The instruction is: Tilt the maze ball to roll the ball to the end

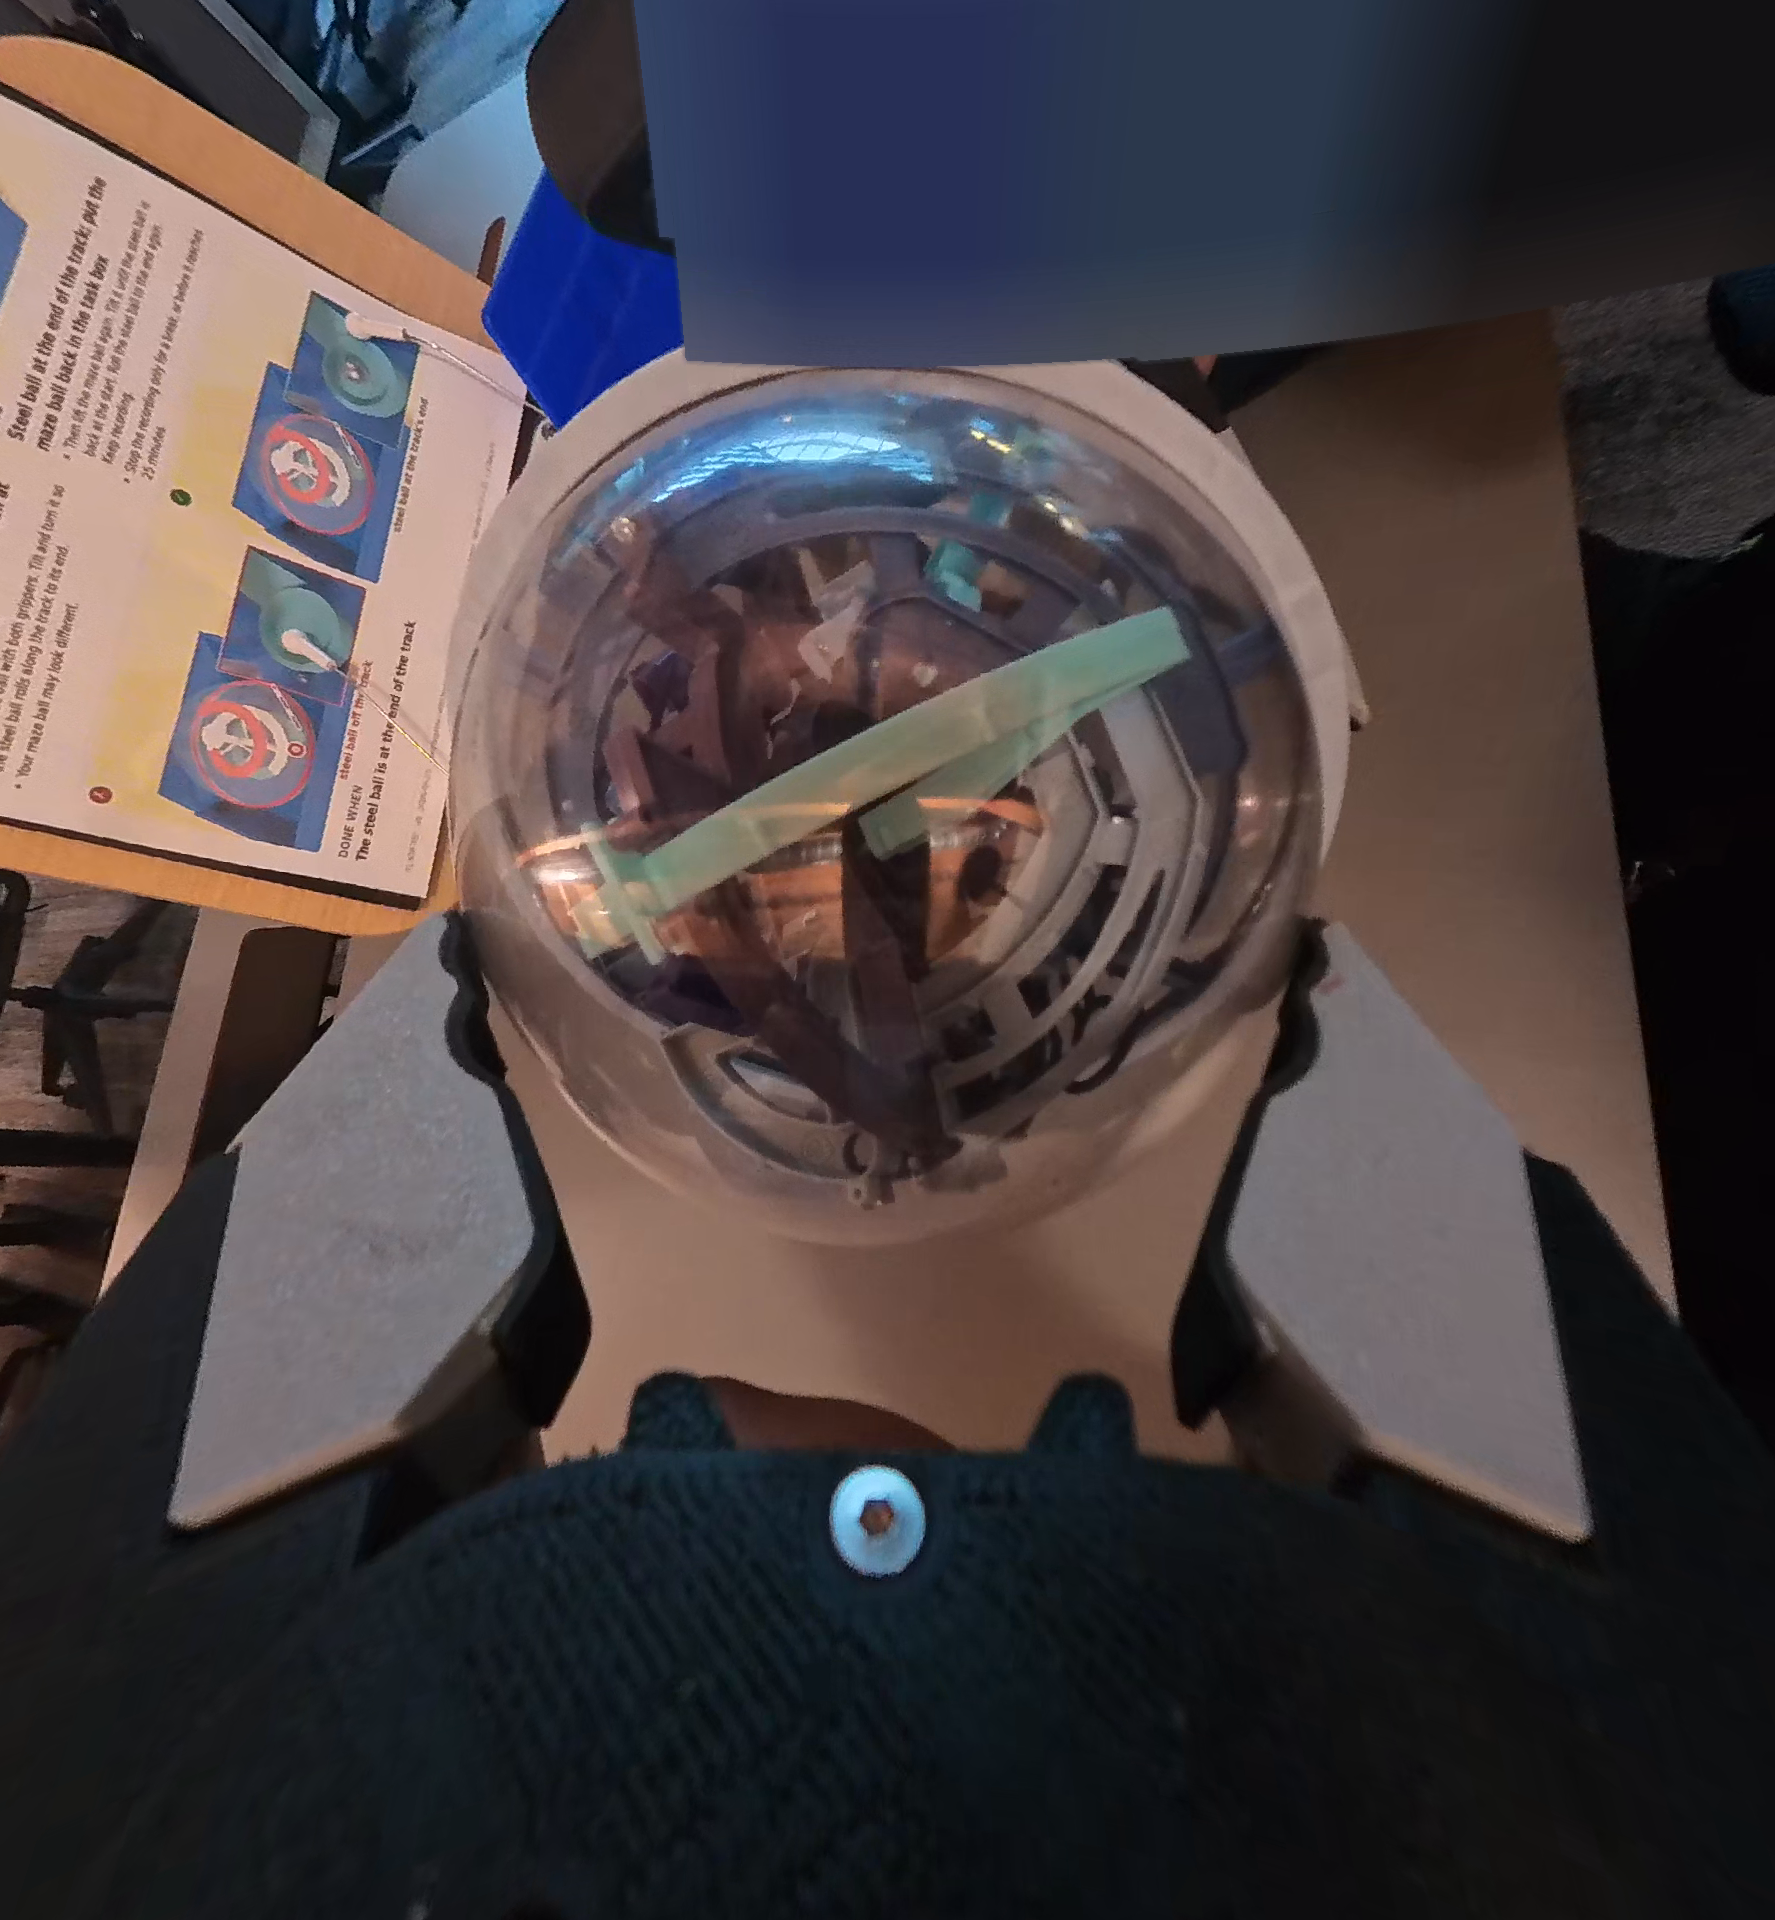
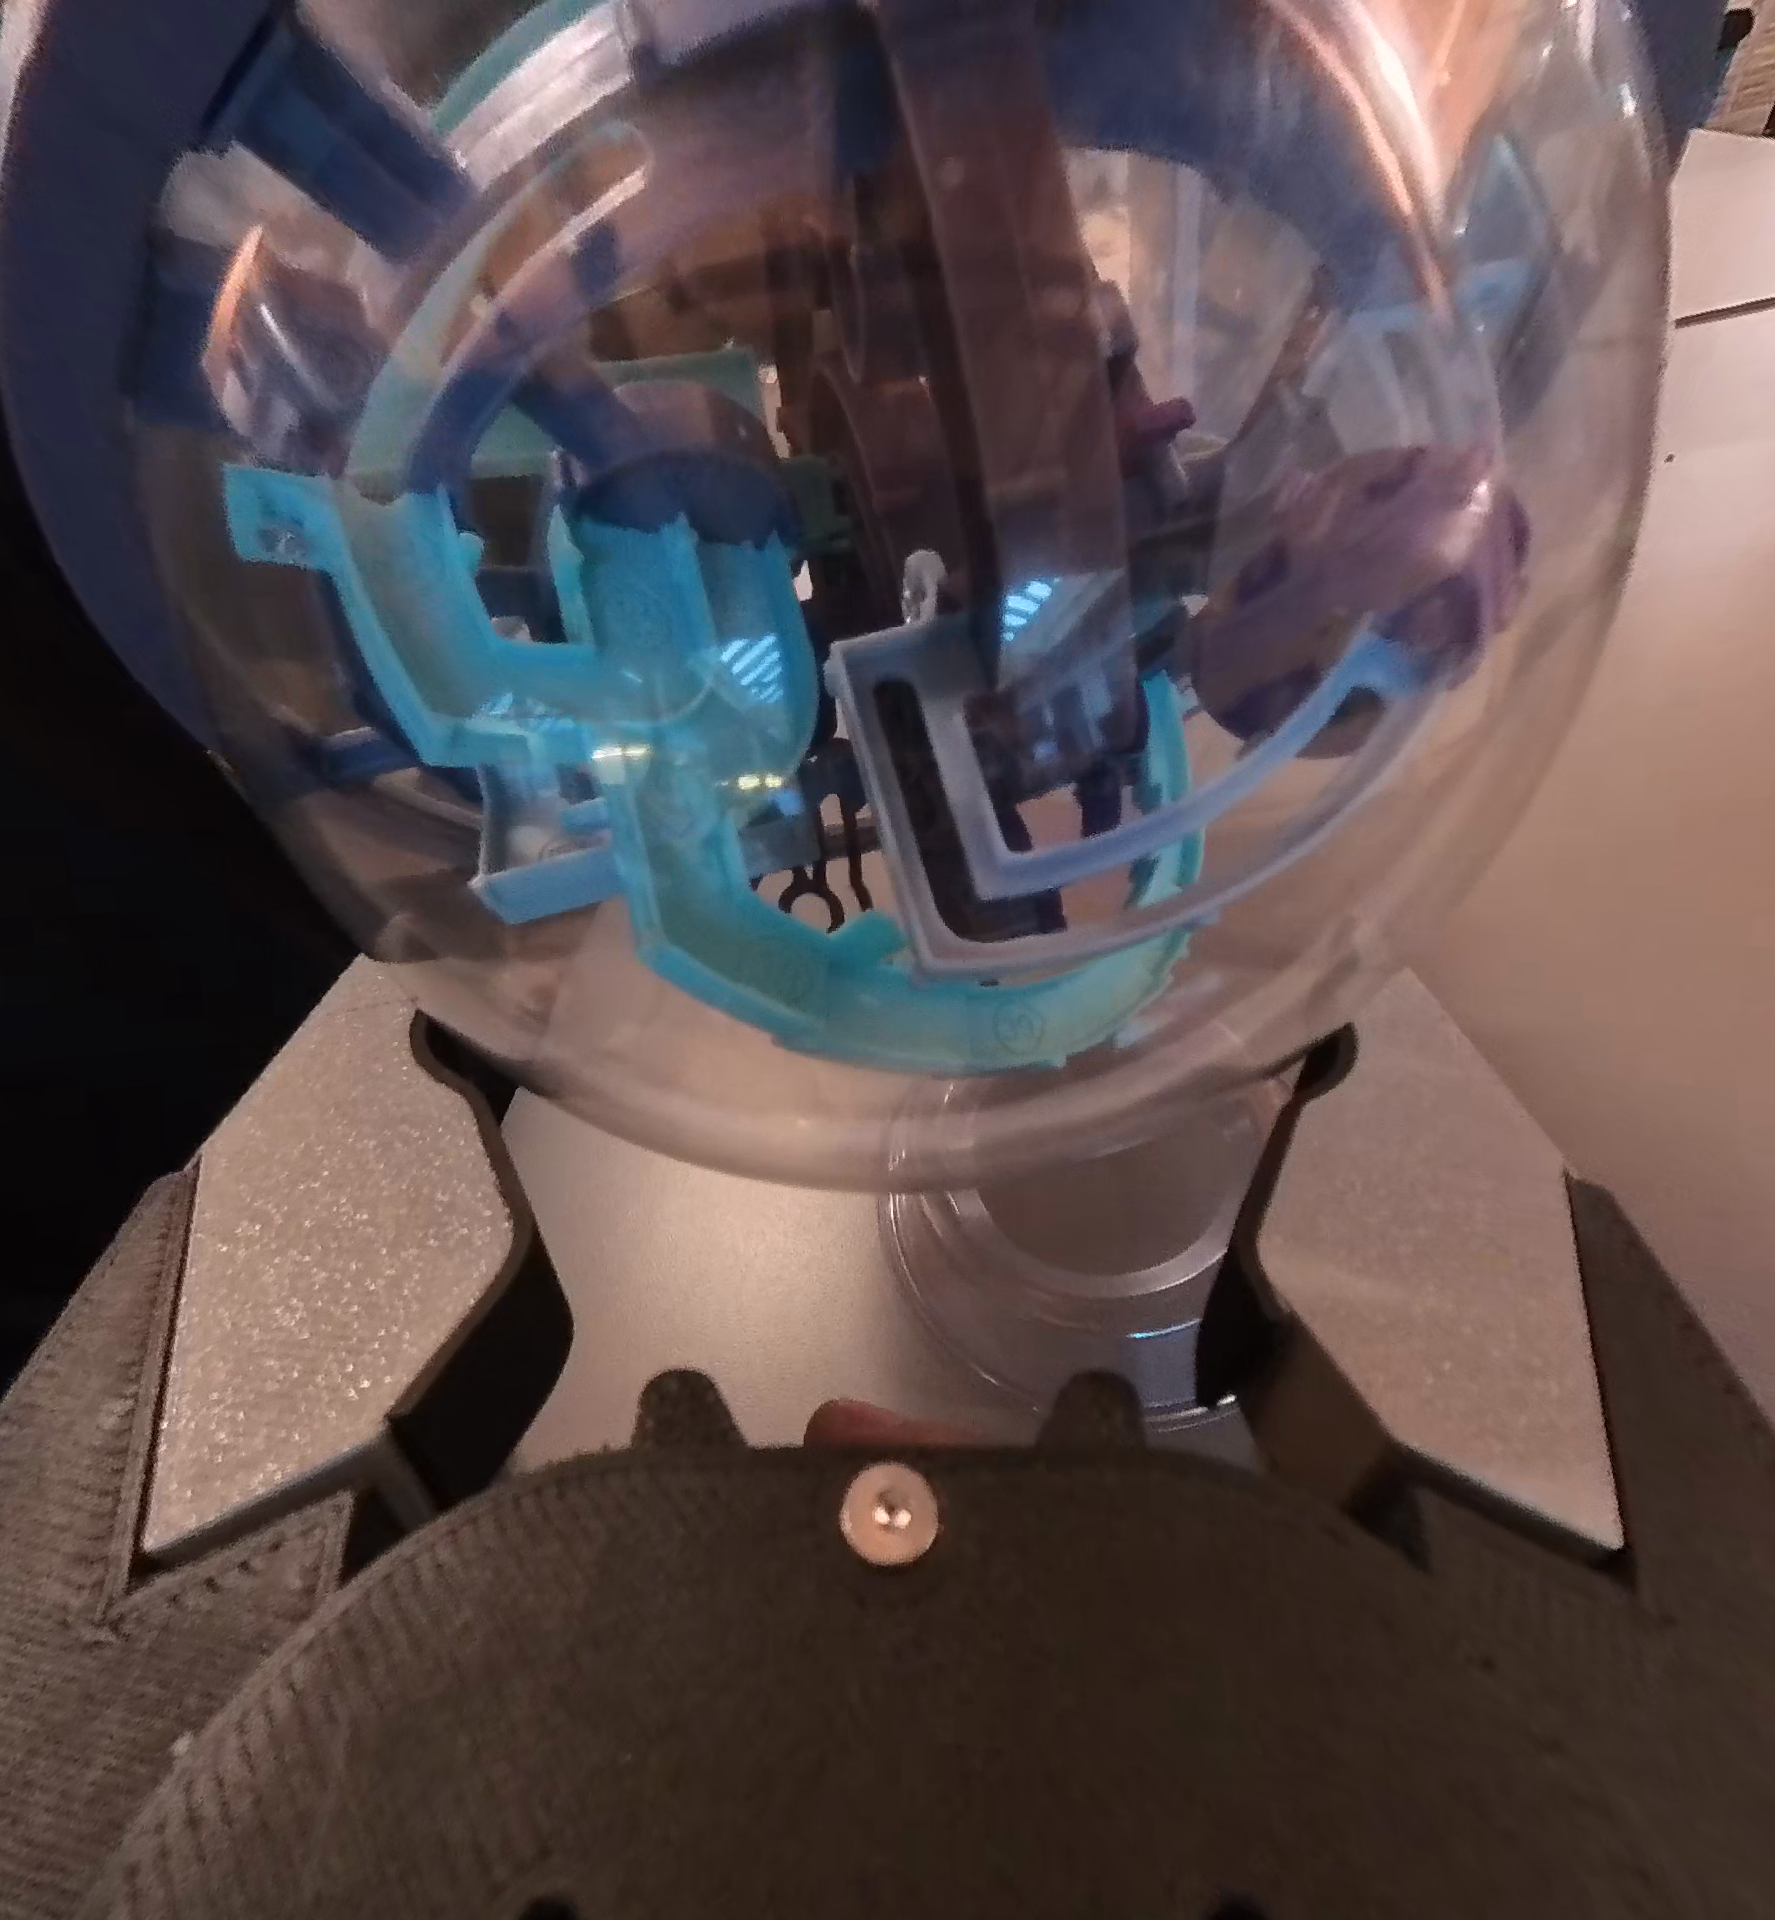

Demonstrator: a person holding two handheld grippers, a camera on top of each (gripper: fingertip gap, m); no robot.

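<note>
Where the two black fingertips of the left claw (image 1: pixel 883 971) press the opposite flanks of the maze ball (image 1: pixel 888 800), the clear sphere sits gripped between them, held above the pale counter (image 1: pixel 1434 914) near its edge by a printed instruction sheet (image 1: pixel 187 499). The right claw (image 2: pixel 878 1081) is spread just as wide — its tips touch the sphere's lower sides, clamping the maze ball (image 2: pixel 841 582) from below. A clear round stand (image 2: pixel 1059 1288) lies on the counter under it. The small ball inside cannot be made out.
</note>
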